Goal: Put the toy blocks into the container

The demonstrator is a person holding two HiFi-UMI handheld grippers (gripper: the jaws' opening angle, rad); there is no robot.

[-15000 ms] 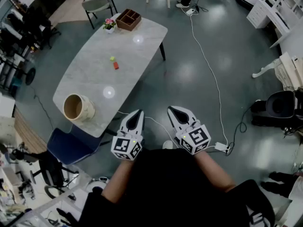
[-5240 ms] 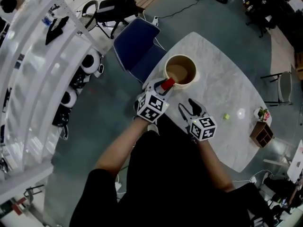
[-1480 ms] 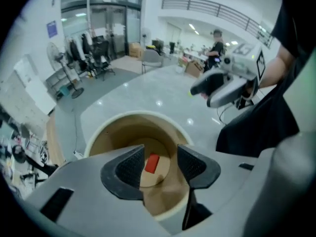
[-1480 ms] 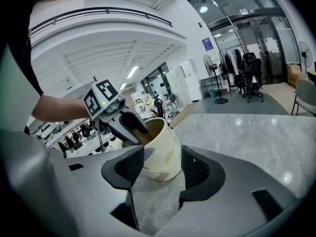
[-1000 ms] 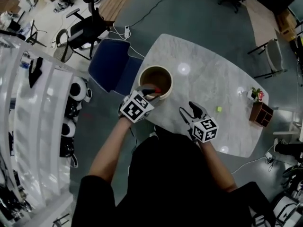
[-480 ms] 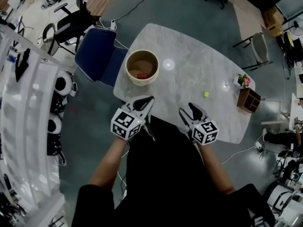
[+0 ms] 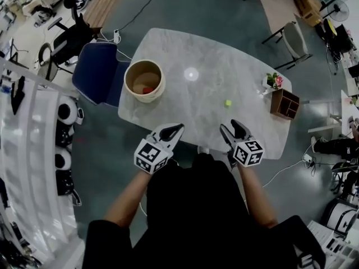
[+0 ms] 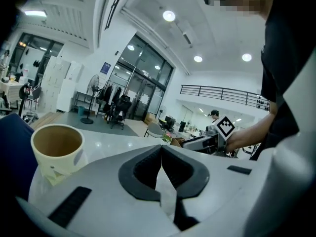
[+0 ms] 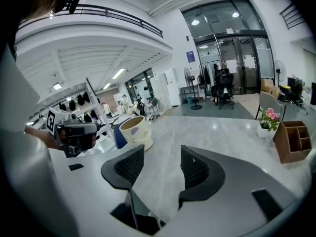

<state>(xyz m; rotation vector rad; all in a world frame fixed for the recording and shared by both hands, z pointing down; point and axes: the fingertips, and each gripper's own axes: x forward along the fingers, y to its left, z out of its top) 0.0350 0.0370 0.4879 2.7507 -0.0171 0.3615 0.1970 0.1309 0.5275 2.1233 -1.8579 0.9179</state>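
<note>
- The left tool hangs at the near edge of the bench, jaws pressed together with nothing between them.
- The right tool hangs at the same edge, further right. Its jaws stand moderately apart and empty, and only bare bench shows through the gap.
- A red block already lies inside the container, which stands upright at the bench's left end.
- The green block lies alone on the bench, near the right tool and well apart from the container. Fetching it looks like the step in hand.
- The right tool is the natural choice, since it is closer and already open.
- Bring it in over the block with one jaw on each side, tips low to the bench, before closing.
- The block is small, so close slowly and squarely. A skewed pinch could flick it away towards the organiser.
- Lift clear of the bench before moving left.
- Release only once the tips are over the container's mouth, keeping low so the block does not bounce out.
- Keep the left tool back from that path.
</note>
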